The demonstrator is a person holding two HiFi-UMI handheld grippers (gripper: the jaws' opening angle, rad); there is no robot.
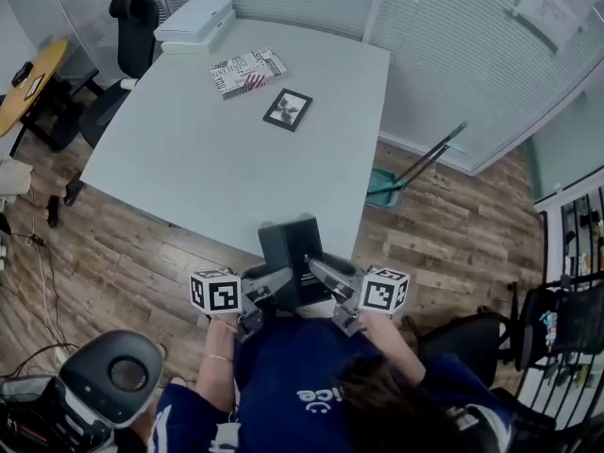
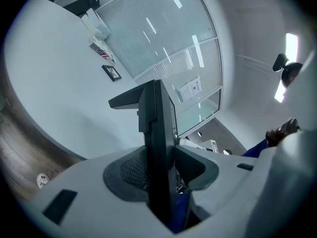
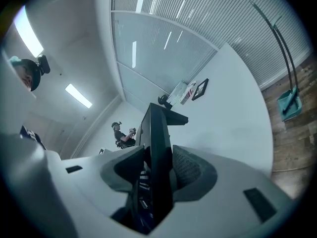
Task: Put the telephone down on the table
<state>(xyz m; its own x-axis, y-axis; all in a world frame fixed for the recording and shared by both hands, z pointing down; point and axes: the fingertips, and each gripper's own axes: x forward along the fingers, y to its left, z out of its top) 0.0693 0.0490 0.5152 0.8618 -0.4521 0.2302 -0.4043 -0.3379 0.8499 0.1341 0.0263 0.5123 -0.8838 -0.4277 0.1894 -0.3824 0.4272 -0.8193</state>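
Observation:
The black telephone [image 1: 291, 258] hangs in the air just off the near edge of the white table [image 1: 189, 159], close to the person's body. My left gripper [image 1: 272, 289] is shut on its left side and my right gripper [image 1: 327, 281] on its right side. In the left gripper view the telephone [image 2: 157, 143] stands edge-on between the dark pads, with the gripper [image 2: 161, 175] clamped on it. The right gripper view shows the same: the telephone [image 3: 158, 152] is pinched in my gripper [image 3: 157, 175]. Its keypad side is mostly hidden.
At the table's far end lie a magazine [image 1: 247, 72], a small framed picture [image 1: 288, 109] and a white box [image 1: 193, 22]. A black office chair [image 1: 137, 26] stands behind. A dustpan with a long handle [image 1: 385, 187] sits on the wooden floor at the right.

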